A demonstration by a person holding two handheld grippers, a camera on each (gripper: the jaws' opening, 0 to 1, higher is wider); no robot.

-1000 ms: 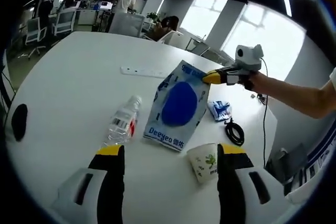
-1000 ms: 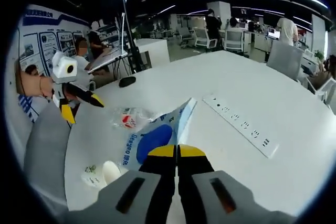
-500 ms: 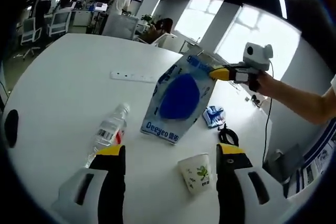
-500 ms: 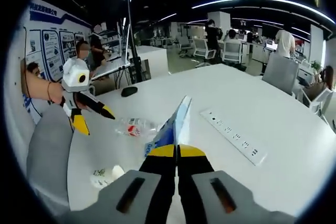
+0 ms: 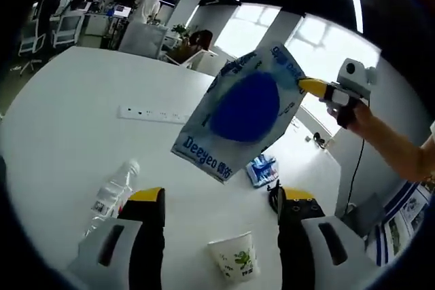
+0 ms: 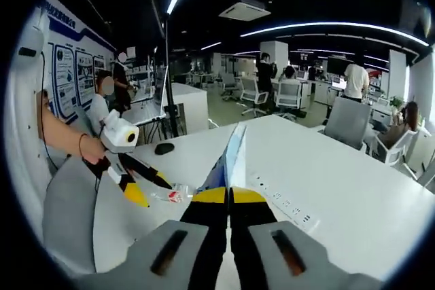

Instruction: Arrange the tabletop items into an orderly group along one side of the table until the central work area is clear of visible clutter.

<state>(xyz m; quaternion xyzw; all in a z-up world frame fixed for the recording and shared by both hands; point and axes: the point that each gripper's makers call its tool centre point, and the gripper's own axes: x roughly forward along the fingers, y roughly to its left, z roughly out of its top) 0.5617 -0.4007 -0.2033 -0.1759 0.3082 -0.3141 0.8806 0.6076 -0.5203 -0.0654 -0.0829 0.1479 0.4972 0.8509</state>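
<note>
Our right gripper (image 6: 229, 195) has its yellow-tipped jaws pinched tight on the top edge of the blue-and-white tissue pack (image 5: 241, 117), seen edge-on in the right gripper view (image 6: 228, 157). In the left gripper view that gripper (image 5: 314, 87) holds the pack off the white table (image 5: 61, 134) by its upper corner; the pack hangs tilted, long axis sloping from the gripped corner down toward the "Deeyeo" end at lower left.

Our left gripper (image 5: 221, 198) has its jaws spread wide with nothing between them. Between them on the table stands a paper cup (image 5: 231, 266), upright; we cannot tell what is inside. A clear water bottle (image 5: 112, 191) lies on its side just beside the left jaw, cap pointing away. Beyond are a small blue packet (image 5: 262, 170), a black cable coil (image 5: 275, 198) and a white power strip (image 5: 153, 115).
</note>
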